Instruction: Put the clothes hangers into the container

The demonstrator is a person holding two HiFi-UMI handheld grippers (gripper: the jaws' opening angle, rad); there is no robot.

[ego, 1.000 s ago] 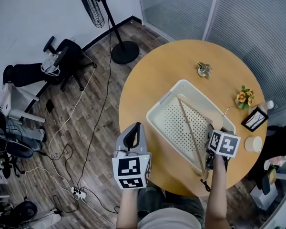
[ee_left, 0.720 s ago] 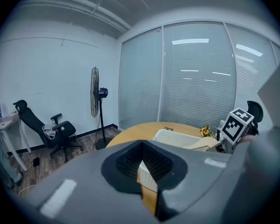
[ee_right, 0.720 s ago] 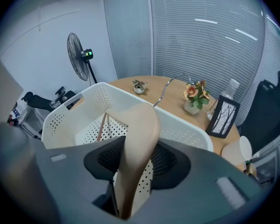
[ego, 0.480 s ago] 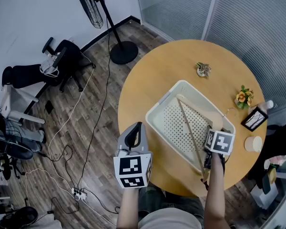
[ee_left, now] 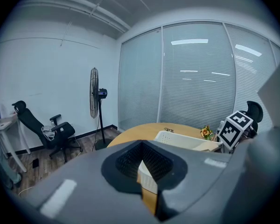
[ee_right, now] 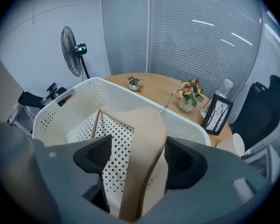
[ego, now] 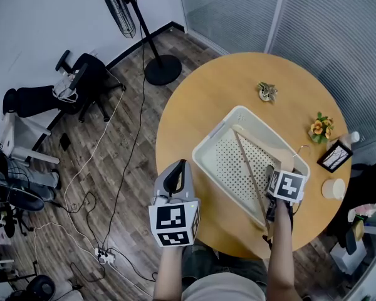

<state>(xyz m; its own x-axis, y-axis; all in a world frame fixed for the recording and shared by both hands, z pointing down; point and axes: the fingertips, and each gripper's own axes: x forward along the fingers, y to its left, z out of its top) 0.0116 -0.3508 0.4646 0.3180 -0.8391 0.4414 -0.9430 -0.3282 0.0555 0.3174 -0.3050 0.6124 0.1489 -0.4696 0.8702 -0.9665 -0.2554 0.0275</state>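
**Hanger let go inside the basket**

We see the right hand-held gripper (ee_right: 140,160) released. Its jaws have just been opening and now stand wide. The broad shoulder of the wooden clothes hanger (ee_right: 144,120) rises between the ribbed black pads but is not pinched.

The hanger lies in the white container (ego: 216,130). Its thin bar runs across the perforated bottom, its wire hook (ego: 299,148) curls over the far right rim, and its near end sits by the corner closest to us.

The container is a rectangular plastic basket with rounded corners and slotted handles, set diagonally on the round wood-grain counter (ego: 200,105). Its near corner comes close to the counter's edge, and there is open wood to its left and beyond it.

Along the right edge we find a small flower pot (ego: 321,128), a framed picture (ego: 334,157) and a paper cup (ego: 332,189). A tiny plant (ego: 267,91) stands beyond the basket.

Our left hand-held gripper (ee_left: 141,162) is clenched on nothing. It hangs off the counter's near-left edge, above the plank floor (ego: 113,111).
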